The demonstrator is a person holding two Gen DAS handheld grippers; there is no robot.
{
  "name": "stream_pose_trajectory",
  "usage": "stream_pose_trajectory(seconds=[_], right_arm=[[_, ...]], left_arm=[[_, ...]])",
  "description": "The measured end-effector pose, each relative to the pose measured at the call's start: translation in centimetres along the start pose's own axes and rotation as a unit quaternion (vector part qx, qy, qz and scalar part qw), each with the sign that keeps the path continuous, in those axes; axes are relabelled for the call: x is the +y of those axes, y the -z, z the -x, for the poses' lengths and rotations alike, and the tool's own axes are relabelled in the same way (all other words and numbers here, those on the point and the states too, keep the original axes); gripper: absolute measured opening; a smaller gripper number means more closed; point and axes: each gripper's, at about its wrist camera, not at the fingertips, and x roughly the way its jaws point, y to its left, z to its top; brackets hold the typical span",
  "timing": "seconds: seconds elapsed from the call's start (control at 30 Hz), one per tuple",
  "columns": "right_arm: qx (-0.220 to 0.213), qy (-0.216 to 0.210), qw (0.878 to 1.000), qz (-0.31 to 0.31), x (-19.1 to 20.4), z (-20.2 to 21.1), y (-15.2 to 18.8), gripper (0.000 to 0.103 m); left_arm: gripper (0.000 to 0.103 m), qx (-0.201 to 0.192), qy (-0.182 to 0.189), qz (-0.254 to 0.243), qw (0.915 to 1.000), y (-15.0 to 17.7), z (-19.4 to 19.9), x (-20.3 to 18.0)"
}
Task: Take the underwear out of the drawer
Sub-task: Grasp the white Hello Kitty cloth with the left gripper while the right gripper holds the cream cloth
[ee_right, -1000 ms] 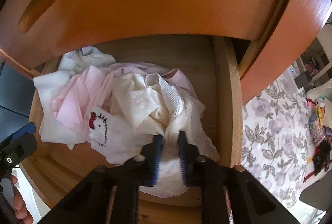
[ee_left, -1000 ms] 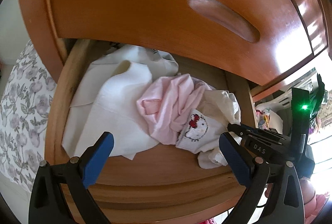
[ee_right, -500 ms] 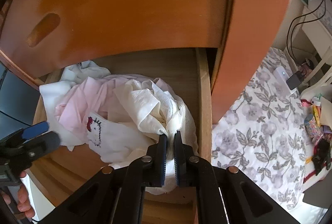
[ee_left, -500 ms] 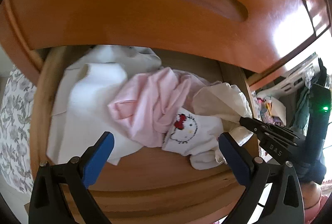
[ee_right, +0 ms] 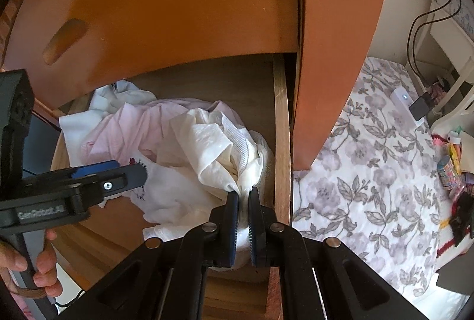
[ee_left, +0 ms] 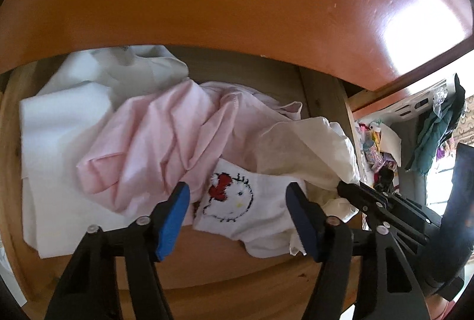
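Cream underwear [ee_right: 216,148] bunched at 12 o'clock is clenched in my right gripper [ee_right: 243,219], while my left gripper [ee_left: 237,219], jaws closing without yet pressing cloth, straddles the cat-print white underwear [ee_left: 237,201] inside the wooden drawer [ee_left: 225,269], pink garment [ee_left: 154,142] at 11 o'clock beyond.

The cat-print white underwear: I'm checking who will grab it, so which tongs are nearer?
Left. The left tongs straddle the cat-print underwear, closing; the right tongs pinch the cream garment beside it.
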Motion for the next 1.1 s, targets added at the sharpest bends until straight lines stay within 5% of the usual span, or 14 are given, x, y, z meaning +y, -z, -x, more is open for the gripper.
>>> stream_pose_trajectory(seconds=[0.4,0.7,0.8,0.83,1.1], right_arm=[[0.008,-0.003,1.000,-0.003,-0.3,-0.7,0.3,0.007],[0.013,-0.005,1.000,-0.004,-0.1,-0.9,0.5,0.007],[0.014,-0.007,1.000,-0.006,-0.1,-1.0,0.5,0.007],[0.014,-0.007,1.000,-0.006,-0.1,-1.0,0.5,0.007],[0.014,-0.008,1.000,-0.012,-0.3,-1.1,0.6,0.007]], left_arm=[[0.055,0.020,-0.003,0.009,0.9998,0.2,-1.9,-0.2],[0.037,0.040,0.007,-0.005,0.9992,0.1,-3.0,-1.3],[0.024,0.038,0.009,-0.011,0.9992,0.1,-3.4,-1.7],[0.009,0.038,0.008,-0.013,0.9992,0.1,-3.6,-1.9],[0.008,0.019,0.012,-0.030,0.9993,0.7,-2.8,-2.8]])
